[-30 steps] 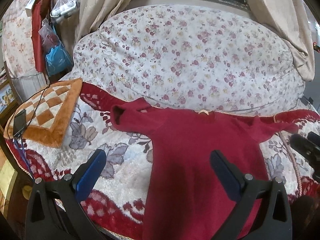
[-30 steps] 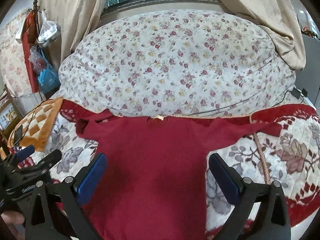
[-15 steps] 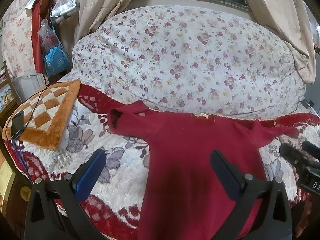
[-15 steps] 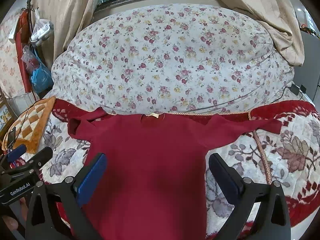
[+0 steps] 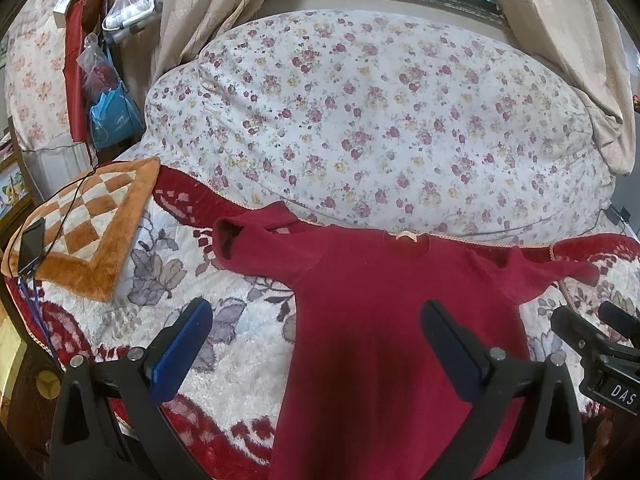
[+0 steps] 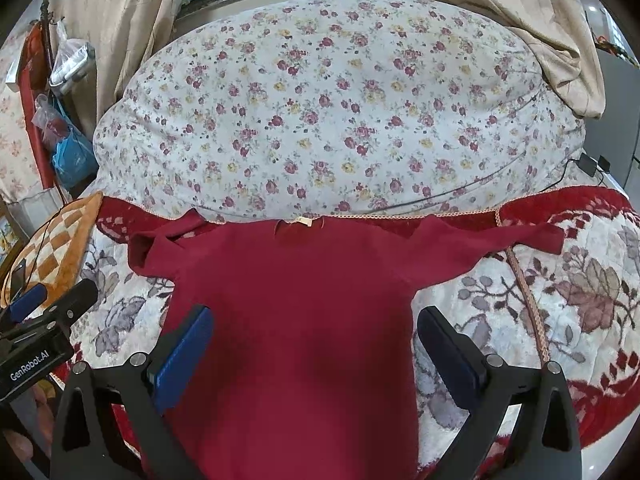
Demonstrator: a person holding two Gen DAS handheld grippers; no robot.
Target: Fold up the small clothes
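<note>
A small dark red long-sleeved top (image 5: 372, 320) (image 6: 292, 320) lies flat and face up on a red and white floral blanket, collar away from me and both sleeves spread sideways. My left gripper (image 5: 316, 320) hovers open above the garment's left side, nothing between its fingers. My right gripper (image 6: 312, 328) hangs open over the middle of the body, also empty. In the left wrist view the right gripper (image 5: 596, 344) shows at the right edge; in the right wrist view the left gripper (image 6: 44, 312) shows at the left edge.
A big floral duvet (image 5: 372, 120) is heaped behind the top's collar. An orange checked cushion (image 5: 88, 232) with a dark phone and cable on it lies at the left. Bags hang at the far left, and beige curtains frame a window behind.
Both grippers have drawn back and lifted a little, so more of the top and the blanket shows. Their jaws stayed open and the garment has not moved.
</note>
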